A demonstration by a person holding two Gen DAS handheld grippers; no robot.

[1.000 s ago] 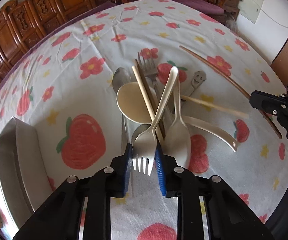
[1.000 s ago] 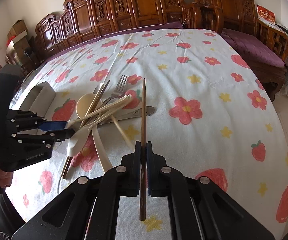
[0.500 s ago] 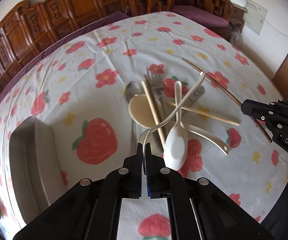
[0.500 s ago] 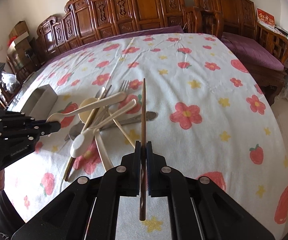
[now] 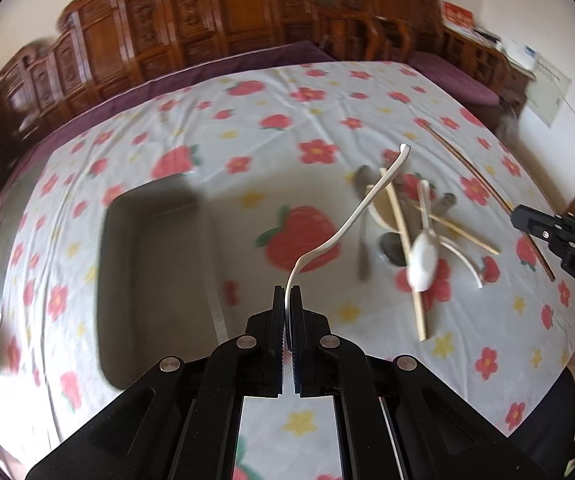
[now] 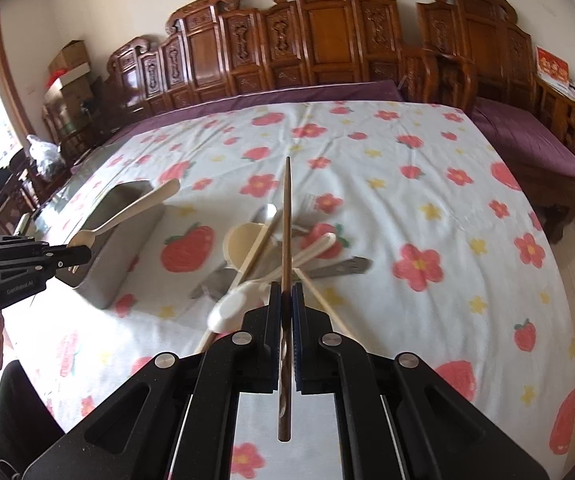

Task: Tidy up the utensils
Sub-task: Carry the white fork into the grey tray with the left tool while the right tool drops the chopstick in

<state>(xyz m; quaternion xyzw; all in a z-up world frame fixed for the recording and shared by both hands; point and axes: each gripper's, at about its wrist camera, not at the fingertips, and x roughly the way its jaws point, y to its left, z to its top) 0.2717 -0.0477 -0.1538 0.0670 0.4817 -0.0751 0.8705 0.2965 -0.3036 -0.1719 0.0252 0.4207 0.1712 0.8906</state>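
Your left gripper (image 5: 286, 300) is clamped on the cream plastic fork (image 5: 351, 216) by its tines (light, slippery, springy); the grey tray (image 5: 155, 272) lies ahead-left. Your right gripper (image 6: 286, 300) pinches a stiff brown chopstick (image 6: 286, 216).

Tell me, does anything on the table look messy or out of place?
Yes. The utensils lie crossed over one another in a loose pile on the cloth, not sorted. The tray beside them appears empty, though that view is blurred.
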